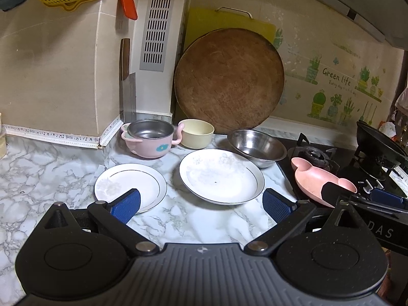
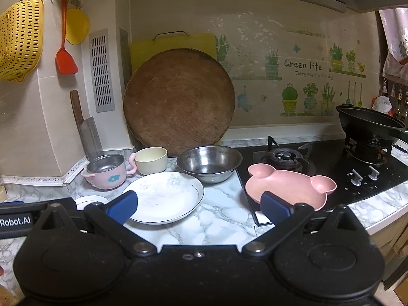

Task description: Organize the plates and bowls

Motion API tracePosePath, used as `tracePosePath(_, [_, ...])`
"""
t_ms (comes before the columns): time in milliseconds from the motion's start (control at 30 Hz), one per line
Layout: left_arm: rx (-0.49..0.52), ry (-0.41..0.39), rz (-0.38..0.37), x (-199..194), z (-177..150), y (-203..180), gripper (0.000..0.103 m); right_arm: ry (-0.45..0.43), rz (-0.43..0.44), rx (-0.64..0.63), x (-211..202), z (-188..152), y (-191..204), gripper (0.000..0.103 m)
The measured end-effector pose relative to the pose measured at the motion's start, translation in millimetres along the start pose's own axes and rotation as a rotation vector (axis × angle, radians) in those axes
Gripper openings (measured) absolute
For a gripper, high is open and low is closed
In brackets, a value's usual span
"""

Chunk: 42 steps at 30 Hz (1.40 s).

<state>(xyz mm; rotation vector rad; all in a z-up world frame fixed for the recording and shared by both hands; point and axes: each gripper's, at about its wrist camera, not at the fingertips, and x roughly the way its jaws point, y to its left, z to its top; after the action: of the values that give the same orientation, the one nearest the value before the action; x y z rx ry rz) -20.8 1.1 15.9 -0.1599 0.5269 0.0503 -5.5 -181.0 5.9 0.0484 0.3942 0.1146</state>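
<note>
Marble counter (image 1: 51, 168), plates (image 1: 221, 176), bowls (image 1: 257, 148)

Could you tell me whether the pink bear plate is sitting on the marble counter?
No, the pink bear plate rests on the black stove, beside the burner, not on the marble counter.

"Green life" on wall sticker (image 2: 303, 64)

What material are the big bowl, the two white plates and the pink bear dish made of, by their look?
Big bowl: probably stainless steel; grey and mirror-like.
White plates: likely glazed ceramic; glossy, with a thin dark rim line.
Bear dish: apparently matte plastic or a fibre composite; dull, even pink, no glare.
</note>
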Motion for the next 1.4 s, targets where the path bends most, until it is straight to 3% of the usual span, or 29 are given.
tracePosePath(500, [0.005, -0.011, 0.028, 7.8, 9.8, 3.5, 0.102, -0.026, 0.032, -0.056, 8.0, 12.7, 6.8, 0.103])
tracePosePath(967, [0.007, -0.015, 0.021, 27.0, 34.1, 4.2, 0.102, 0.061, 0.066, -0.022, 28.6, 28.5, -0.3, 0.103])
tracePosePath(1400, [0.006, 0.037, 0.023, 71.4, 51.5, -3.6, 0.102, 0.130, 0.063, 0.014, 66.3, 41.2, -16.4, 0.103])
